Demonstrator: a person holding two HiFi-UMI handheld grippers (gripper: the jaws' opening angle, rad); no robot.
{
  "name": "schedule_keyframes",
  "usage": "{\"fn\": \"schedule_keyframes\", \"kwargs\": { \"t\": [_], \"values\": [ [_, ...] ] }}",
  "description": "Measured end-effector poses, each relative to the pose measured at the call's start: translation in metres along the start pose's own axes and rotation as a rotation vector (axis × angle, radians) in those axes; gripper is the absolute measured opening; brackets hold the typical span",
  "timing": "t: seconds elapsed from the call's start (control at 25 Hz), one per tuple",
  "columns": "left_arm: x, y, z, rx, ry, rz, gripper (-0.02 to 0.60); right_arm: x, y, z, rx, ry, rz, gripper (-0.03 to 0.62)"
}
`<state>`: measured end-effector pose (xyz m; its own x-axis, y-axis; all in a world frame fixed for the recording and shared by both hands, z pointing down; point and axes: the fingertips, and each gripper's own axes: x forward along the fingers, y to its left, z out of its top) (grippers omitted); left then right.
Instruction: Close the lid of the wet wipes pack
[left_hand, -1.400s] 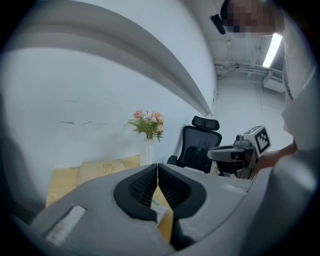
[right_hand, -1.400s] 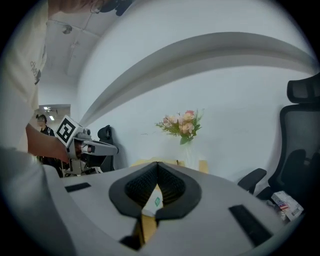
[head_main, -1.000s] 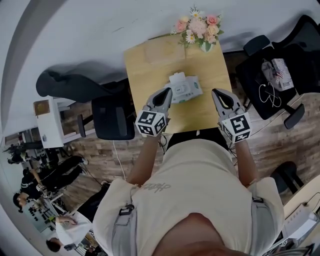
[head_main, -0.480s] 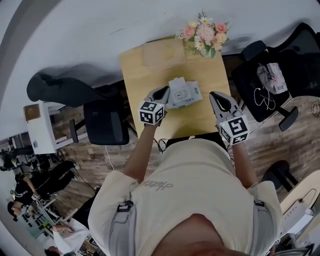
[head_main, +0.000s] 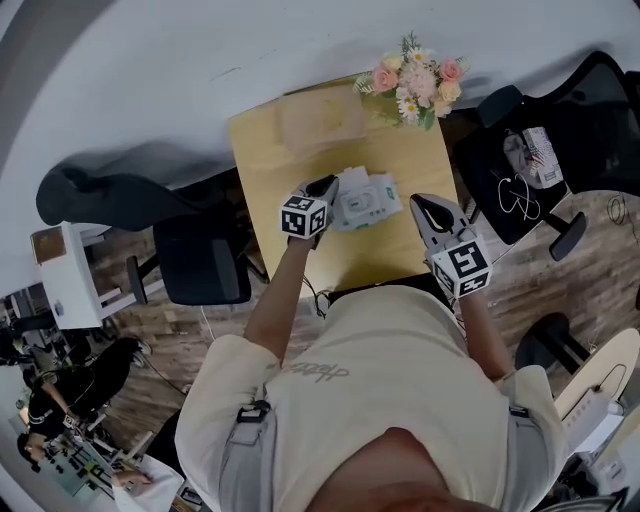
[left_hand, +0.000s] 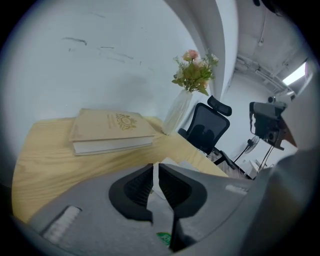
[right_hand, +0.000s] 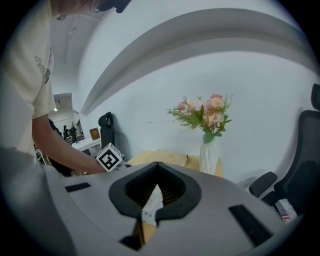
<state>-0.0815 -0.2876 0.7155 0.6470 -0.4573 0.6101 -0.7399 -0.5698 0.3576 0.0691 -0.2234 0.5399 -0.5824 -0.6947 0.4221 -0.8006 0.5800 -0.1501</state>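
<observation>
Table (head_main: 268, 150) | left tongs (head_main: 328, 187) pinch wet wipes pack (head_main: 368, 198) edge | right tongs (head_main: 424, 204) apart

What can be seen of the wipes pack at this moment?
The pack is a white, pale-green, soft-looking plastic packet lying flat on the wooden table, between the book and the near edge. Its white lid looks raised at the left end, not yet closed. The left tool is at that end, and its jaws stand almost together on a thin white edge, apparently the lid. The right tool hangs to its right, apart from it.
</observation>
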Motion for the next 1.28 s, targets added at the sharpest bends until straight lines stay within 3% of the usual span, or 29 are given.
{"fn": "schedule_keyframes", "kwargs": {
  "t": [0.08, 0.16, 0.64, 0.88, 1.12, 1.28],
  "values": [
    [0.004, 0.008, -0.002, -0.008, 0.010, 0.007, 0.030, 0.002, 0.001, -0.001, 0.006, 0.007, -0.003, 0.003],
    [0.008, 0.014, -0.004, -0.018, 0.020, 0.012, 0.110, 0.002, 0.000, -0.003, 0.010, 0.015, -0.009, 0.003],
    [0.031, 0.025, -0.024, -0.118, 0.082, -0.121, 0.112, 0.002, -0.005, -0.011, 0.022, 0.038, -0.049, 0.003],
    [0.029, 0.018, -0.018, -0.081, 0.085, -0.210, 0.063, 0.000, -0.007, -0.017, 0.014, 0.050, -0.065, 0.003],
    [0.021, 0.013, -0.009, -0.024, 0.073, -0.191, 0.052, -0.003, -0.006, -0.015, 0.013, 0.035, -0.075, 0.003],
    [0.008, 0.001, 0.003, 0.070, 0.071, -0.172, 0.043, -0.009, -0.006, -0.013, 0.011, 0.015, -0.082, 0.002]
  ]
}}
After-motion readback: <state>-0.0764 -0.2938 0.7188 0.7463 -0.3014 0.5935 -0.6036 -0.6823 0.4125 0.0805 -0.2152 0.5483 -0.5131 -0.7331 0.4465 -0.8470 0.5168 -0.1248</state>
